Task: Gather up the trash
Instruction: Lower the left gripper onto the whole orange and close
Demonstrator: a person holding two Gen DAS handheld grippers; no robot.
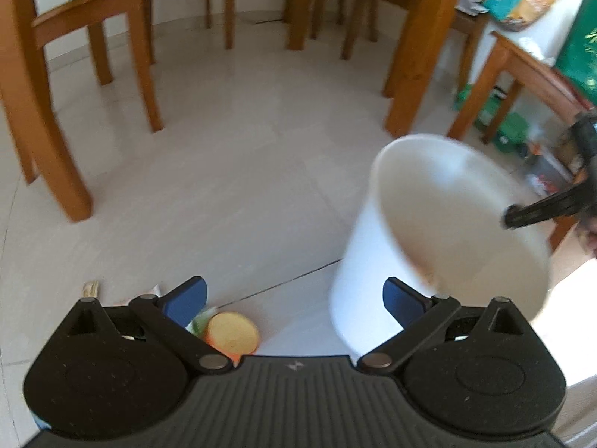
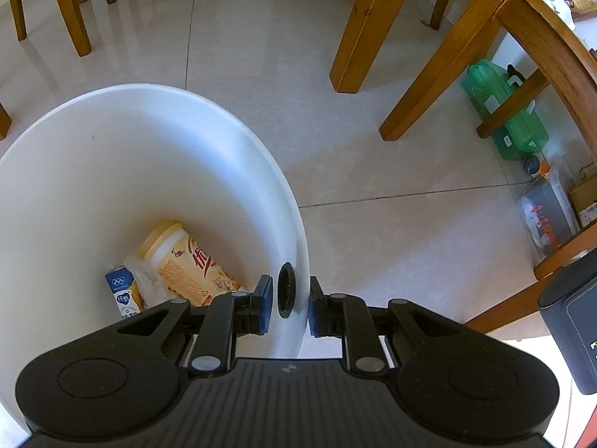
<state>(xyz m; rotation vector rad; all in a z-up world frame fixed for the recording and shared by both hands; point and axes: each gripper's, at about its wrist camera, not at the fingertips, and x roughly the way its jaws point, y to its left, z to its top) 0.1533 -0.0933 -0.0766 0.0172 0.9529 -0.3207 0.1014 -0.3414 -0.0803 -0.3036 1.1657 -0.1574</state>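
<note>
On the tiled floor [image 1: 224,171], the right gripper [image 2: 287,308] pinches the white bin's rim [image 2: 298,246]; the left gripper [image 1: 294,298] gapes wide and empty over an orange-lidded cup [image 1: 233,332], bare floor beyond.

The small blue carton [image 2: 123,291] bears the Olympic rings; the yellow cup's [image 2: 186,261] red lettering is unreadable.

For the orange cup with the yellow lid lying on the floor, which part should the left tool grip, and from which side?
Probably the cup's body just behind the yellow lid. The orange cup lies on its side with the lid facing the camera, so the open left tool should come from above, one pad on each curved flank. Wrappers touch its left side.
</note>
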